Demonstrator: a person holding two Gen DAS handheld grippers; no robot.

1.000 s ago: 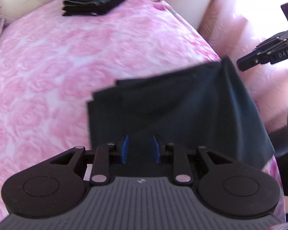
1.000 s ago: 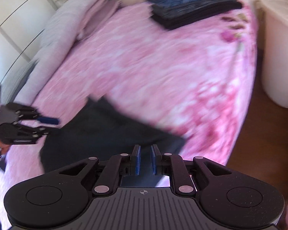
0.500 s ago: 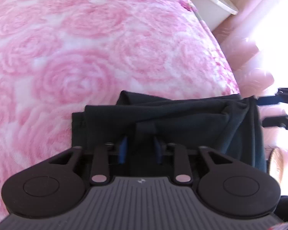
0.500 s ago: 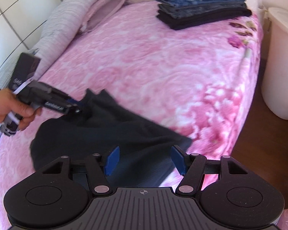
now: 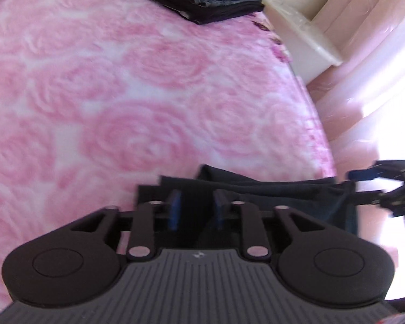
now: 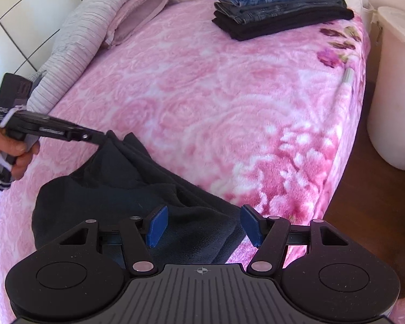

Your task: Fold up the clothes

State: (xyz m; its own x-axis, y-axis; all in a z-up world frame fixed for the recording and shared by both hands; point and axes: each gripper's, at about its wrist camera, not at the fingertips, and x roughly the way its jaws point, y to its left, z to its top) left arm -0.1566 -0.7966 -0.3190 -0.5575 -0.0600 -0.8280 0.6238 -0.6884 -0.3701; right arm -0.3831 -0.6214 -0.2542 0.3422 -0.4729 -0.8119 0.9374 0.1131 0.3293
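- The dark garment (image 6: pixel 127 189) lies partly folded at the near corner of the pink bed (image 6: pixel 229 102), just short of the bed's edge.
- The right gripper (image 6: pixel 201 224) is held over the garment's near end with its blue pads well apart; cloth is seen between them but is not pressed, so nothing is gripped.
- The left gripper (image 5: pixel 195 208) is at the garment's far corner. Its jaws are opening; dark cloth sits between the pads, and in the right wrist view its tip touches a raised peak of cloth. Whether the cloth is pinched cannot be told for certain.
- Risk, as judged: if the left jaws let go while the corner is lifted, the fold is likely to slump and the layers to slide out of line.
- Risk, as judged: soft, limp cloth so near the bed's edge may be dragged off toward the wooden floor (image 6: pixel 364 202) by a careless pull.
- Farther along the bed, a stack of folded clothes (image 6: pixel 280 2) sits well apart from the garment; open blanket lies between, so nothing blocks the way.
- Beside the bed's far corner stands a white bin (image 6: pixel 397 86); a grey pillow (image 6: pixel 94 27) lies along the bed's other side.
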